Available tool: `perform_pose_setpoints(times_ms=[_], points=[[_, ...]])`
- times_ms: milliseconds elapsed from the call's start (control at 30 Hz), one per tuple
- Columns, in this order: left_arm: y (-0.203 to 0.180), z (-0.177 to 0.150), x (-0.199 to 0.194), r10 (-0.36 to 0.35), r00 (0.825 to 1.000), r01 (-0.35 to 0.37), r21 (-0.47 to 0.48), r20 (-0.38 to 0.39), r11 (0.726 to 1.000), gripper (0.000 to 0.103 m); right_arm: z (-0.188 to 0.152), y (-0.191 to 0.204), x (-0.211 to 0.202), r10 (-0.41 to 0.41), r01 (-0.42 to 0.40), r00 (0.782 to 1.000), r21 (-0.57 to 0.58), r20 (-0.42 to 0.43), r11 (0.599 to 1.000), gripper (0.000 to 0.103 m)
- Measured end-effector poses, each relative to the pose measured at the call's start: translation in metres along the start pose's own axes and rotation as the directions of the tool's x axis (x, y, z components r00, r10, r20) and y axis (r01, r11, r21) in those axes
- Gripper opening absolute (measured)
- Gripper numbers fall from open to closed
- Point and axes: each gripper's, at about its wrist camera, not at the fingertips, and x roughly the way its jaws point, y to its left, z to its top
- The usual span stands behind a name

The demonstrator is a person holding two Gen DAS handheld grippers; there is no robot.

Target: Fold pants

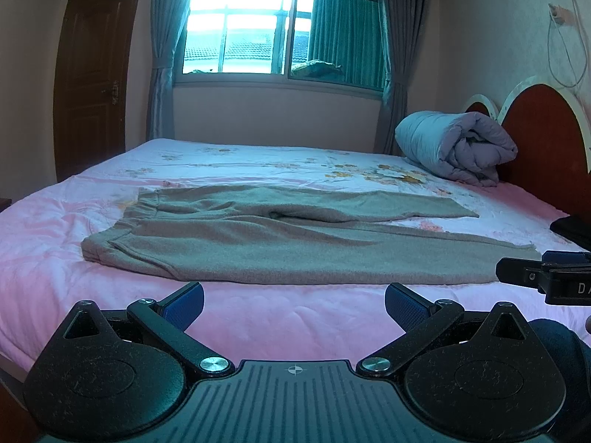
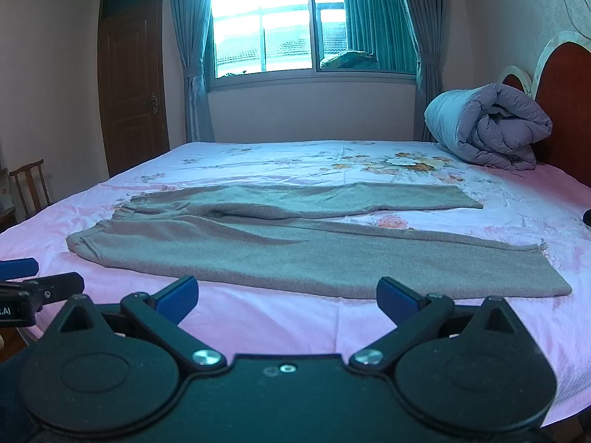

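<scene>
Grey-beige pants (image 1: 280, 243) lie spread flat across the pink floral bed (image 1: 55, 221), waistband to the left, both legs running right. The right wrist view shows the same pants (image 2: 295, 251) on the bed (image 2: 517, 325). My left gripper (image 1: 293, 304) hovers open over the bed's near edge, just short of the near leg, nothing between its blue pads. My right gripper (image 2: 287, 297) is likewise open and empty near the same edge. Each gripper shows at the side of the other's view: the right one (image 1: 546, 277) by the near leg's hem, the left one (image 2: 26, 288) near the waistband.
A rolled grey-blue duvet (image 1: 458, 147) rests by the red headboard (image 1: 546, 140) at the back right. A dark object (image 1: 572, 229) lies at the bed's right edge. A wooden door (image 2: 129, 88), a window with curtains (image 2: 310, 18) and a chair (image 2: 29, 188) stand beyond the bed.
</scene>
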Motion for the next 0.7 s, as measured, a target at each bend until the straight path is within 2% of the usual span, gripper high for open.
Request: perform_pose_setpoints(times_ms=[700], points=[[0.0006, 0.0, 0.0002, 0.001, 1.0, -0.001, 0.006, -0.002, 1.0, 0.103, -0.0014, -0.0006, 0.0016, -0.001, 0.001, 1.0, -0.003, -0.005, 1.0, 0.097]])
